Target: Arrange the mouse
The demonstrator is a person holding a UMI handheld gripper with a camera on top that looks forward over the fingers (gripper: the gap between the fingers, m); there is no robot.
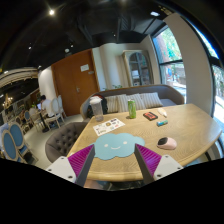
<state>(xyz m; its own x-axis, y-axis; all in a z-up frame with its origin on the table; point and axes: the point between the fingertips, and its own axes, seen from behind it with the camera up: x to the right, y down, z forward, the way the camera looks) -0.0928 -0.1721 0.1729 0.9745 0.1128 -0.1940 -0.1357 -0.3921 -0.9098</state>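
A light pink mouse (167, 143) lies on the round wooden table (190, 128), to the right of and slightly beyond my right finger. A blue cloud-shaped mouse mat (114, 147) with a smiling face lies on the table just ahead of my fingers, between them. My gripper (114, 158) is open and empty, its purple pads (81, 157) spread wide on either side of the mat, above the table's near edge.
On the table farther back stand a green bottle (131, 107), a printed sheet (108, 126), a dark box (150, 115) and a small teal item (162, 123). A grey chair (62, 139) stands at the left, and a sofa (140, 98) behind the table.
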